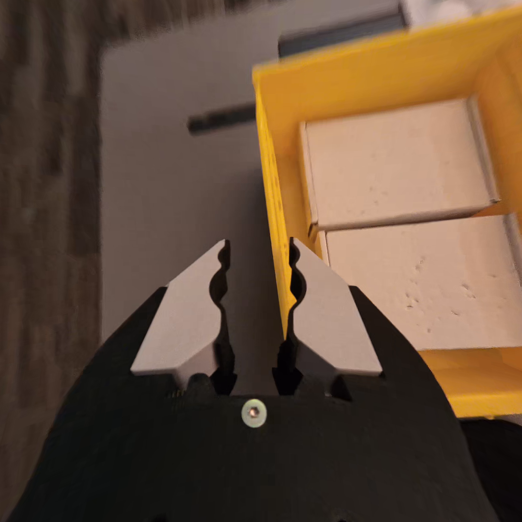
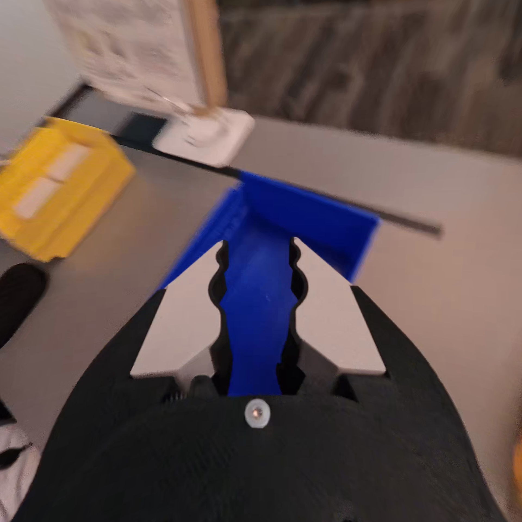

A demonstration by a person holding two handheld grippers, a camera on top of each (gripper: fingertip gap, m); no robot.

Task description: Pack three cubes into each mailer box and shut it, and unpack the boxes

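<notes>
Two shut white mailer boxes, one farther (image 1: pixel 395 169) and one nearer (image 1: pixel 423 288), lie side by side in a yellow bin (image 1: pixel 367 79). My left gripper (image 1: pixel 258 243) is open and empty. The bin's left wall runs between its fingers, close to the right finger (image 1: pixel 316 296); I cannot tell if they touch. My right gripper (image 2: pixel 257 241) is open and empty, over a blue bin (image 2: pixel 310 214) whose visible inside holds nothing. The yellow bin (image 2: pixel 93 197) with both boxes (image 2: pixel 67 163) shows far left in the right wrist view. No cubes are in view.
The bins stand on a grey table (image 2: pixel 395 282). A thin dark strip (image 2: pixel 409 223) crosses it behind the blue bin. A white base with a wooden post (image 2: pixel 209 138) stands at the back. A black object (image 2: pixel 19 296) sits at the left edge. Wood floor (image 1: pixel 42 169) lies beyond the table.
</notes>
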